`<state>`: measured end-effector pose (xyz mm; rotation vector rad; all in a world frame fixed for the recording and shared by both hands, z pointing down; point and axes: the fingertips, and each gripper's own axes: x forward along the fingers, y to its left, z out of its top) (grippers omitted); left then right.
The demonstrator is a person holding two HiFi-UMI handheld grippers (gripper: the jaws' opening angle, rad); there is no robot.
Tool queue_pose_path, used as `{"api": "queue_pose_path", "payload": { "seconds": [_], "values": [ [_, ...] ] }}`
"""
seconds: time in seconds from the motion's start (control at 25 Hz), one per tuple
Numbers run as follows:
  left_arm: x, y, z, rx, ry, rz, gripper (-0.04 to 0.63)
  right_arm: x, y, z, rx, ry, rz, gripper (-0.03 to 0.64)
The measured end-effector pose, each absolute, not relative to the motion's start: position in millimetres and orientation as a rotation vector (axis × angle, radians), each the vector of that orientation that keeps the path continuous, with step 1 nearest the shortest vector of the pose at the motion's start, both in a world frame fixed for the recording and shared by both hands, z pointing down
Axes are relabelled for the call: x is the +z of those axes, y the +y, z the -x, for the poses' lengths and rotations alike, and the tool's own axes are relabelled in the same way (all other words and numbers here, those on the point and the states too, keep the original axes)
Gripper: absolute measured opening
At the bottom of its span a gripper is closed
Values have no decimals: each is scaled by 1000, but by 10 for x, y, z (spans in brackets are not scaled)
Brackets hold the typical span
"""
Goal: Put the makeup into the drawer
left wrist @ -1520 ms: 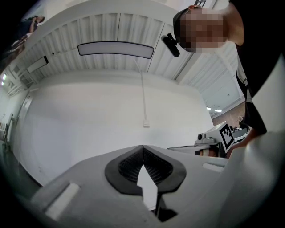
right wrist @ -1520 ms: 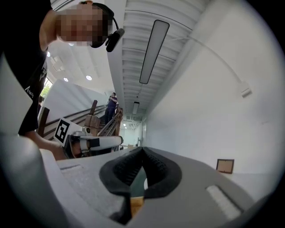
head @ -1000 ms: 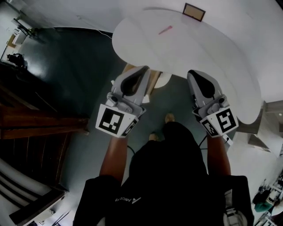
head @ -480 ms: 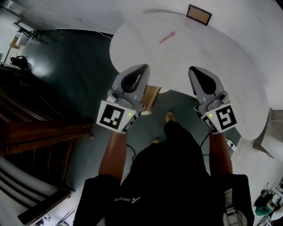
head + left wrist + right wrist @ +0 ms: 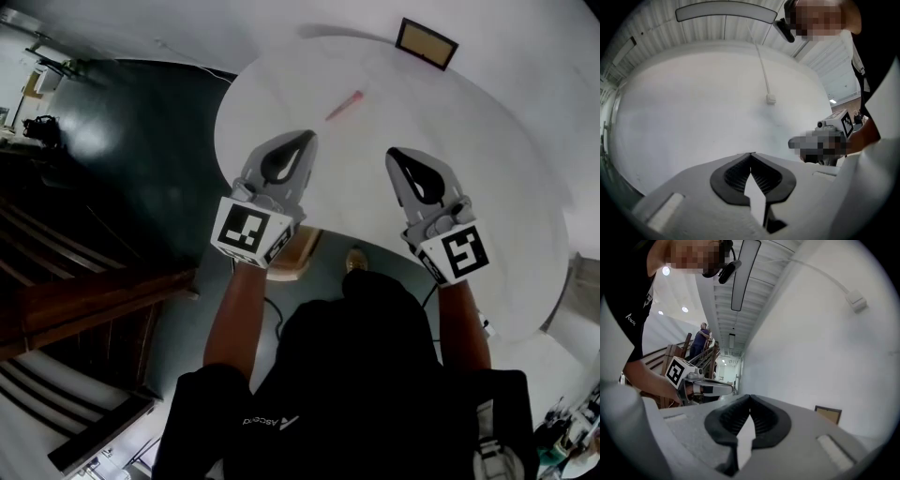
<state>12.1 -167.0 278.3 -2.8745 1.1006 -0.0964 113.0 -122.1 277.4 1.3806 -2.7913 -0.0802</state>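
Approach step, nothing picked up yet. Left gripper [image 5: 307, 138] and right gripper [image 5: 393, 153] both have their jaws pressed together and empty, held level over the near part of the round white table [image 5: 487, 187]. The makeup [image 5: 344, 105], a slim pink stick, lies flat ahead of the left gripper. The drawer [image 5: 427, 44], seemingly the small brown-framed box, sits at the far edge beyond it. Best bet: open the jaws first, come in low, pinch mid-length. The stick is thin and probably rolls on the smooth tabletop. Pads [image 5: 733, 176] are black ribbed rubber in grey plastic shells.
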Motion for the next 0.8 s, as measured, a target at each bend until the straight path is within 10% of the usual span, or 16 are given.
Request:
{"api": "queue_pose_path", "payload": {
  "seconds": [0.8],
  "values": [
    [4170,-3000,-864,-786,955,2962,84,3237,-1970,-1592,126,-2744,-1473,3]
  ]
}}
